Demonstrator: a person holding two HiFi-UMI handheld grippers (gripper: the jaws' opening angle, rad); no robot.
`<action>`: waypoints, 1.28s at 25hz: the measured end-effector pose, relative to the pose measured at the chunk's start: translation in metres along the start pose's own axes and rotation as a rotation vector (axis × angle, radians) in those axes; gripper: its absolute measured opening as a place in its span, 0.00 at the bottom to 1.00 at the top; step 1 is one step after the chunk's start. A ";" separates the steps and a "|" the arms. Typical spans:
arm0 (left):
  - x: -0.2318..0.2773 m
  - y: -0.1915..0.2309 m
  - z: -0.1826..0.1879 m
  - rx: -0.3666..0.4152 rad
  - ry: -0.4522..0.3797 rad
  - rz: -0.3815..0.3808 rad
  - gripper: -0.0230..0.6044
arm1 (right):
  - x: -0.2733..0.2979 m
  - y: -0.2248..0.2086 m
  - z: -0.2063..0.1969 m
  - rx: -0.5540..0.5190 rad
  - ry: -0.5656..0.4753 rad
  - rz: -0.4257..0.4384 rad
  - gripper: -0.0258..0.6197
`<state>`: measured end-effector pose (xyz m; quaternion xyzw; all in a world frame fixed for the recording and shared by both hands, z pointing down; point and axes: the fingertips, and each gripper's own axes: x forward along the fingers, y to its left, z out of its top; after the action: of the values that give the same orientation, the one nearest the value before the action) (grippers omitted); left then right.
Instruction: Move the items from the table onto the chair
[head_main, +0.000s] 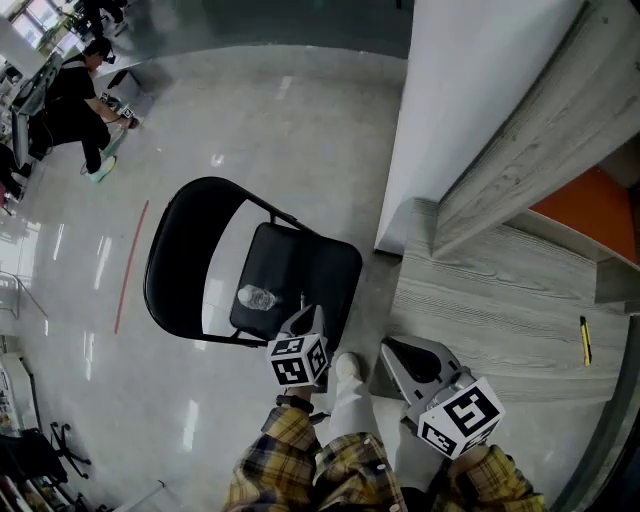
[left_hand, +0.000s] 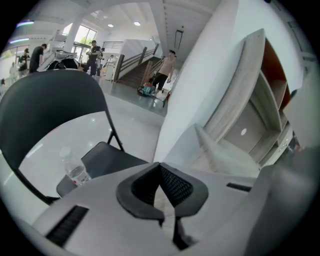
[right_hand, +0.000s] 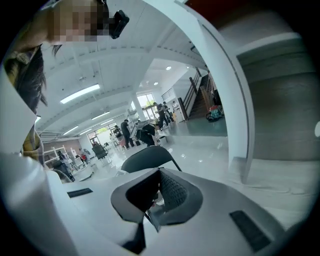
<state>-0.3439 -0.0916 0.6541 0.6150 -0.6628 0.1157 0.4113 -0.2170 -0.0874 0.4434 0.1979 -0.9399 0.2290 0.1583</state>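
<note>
A clear plastic bottle (head_main: 258, 298) lies on the seat of the black folding chair (head_main: 290, 270). My left gripper (head_main: 300, 320) hovers over the seat's near edge, just right of the bottle, with its jaws shut and empty. In the left gripper view the bottle (left_hand: 76, 171) sits low on the left, apart from the shut jaws of the left gripper (left_hand: 161, 169). My right gripper (head_main: 398, 348) is shut too, with nothing in it, at the near left corner of the grey wooden table (head_main: 500, 310). A yellow and black tool (head_main: 585, 340) lies on the table's right side.
A white wall panel (head_main: 460, 110) and a grey wooden ledge (head_main: 540, 130) rise behind the table. The person's plaid sleeves (head_main: 300, 470) are at the bottom. Other people (head_main: 85, 100) work far off on the shiny grey floor (head_main: 290, 130).
</note>
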 end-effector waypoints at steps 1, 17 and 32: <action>-0.010 -0.020 0.012 0.007 -0.025 -0.028 0.04 | -0.013 -0.004 0.010 -0.010 -0.020 -0.007 0.06; -0.175 -0.435 0.096 0.330 -0.403 -0.478 0.04 | -0.326 -0.094 0.083 -0.100 -0.309 -0.240 0.06; -0.232 -0.618 0.008 0.468 -0.392 -0.707 0.04 | -0.506 -0.133 0.025 -0.034 -0.414 -0.431 0.06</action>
<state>0.1939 -0.0636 0.2720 0.8897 -0.4337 -0.0035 0.1425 0.2779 -0.0566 0.2753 0.4325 -0.8923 0.1289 0.0115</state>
